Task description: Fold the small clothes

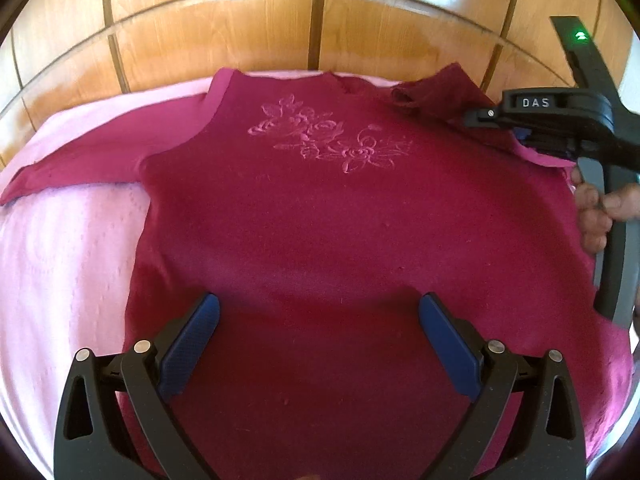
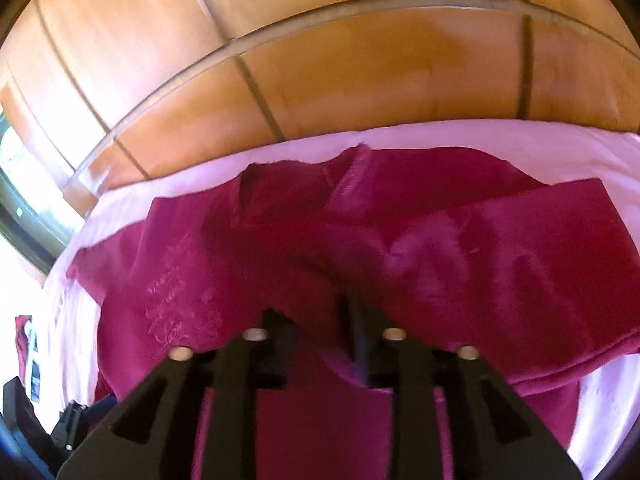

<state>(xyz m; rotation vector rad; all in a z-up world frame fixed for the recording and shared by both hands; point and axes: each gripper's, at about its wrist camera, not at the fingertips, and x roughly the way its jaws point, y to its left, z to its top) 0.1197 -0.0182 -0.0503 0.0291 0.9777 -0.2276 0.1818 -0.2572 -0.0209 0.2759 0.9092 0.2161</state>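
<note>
While the garment lies spread for folding, its left sleeve (image 1: pixel 72 172) stretches out over the pink sheet (image 1: pixel 60 264), not yet folded. Magenta top (image 1: pixel 320 208) lies flat, embroidered flowers (image 1: pixel 332 136) up, near a wooden panel (image 1: pixel 240 40). Left gripper (image 1: pixel 319 340): jaws spread wide above the hem, holding nothing, probably waiting. Right sleeve (image 1: pixel 436 88) lies doubled onto the shoulder. Right gripper (image 1: pixel 480 116) sits at that fold; its view is blurred, so I cannot tell the jaws' state.

Home bedroom, pink bedspread (image 1: pixel 60 248), glossy wooden wardrobe panels (image 1: pixel 224 36)
</note>
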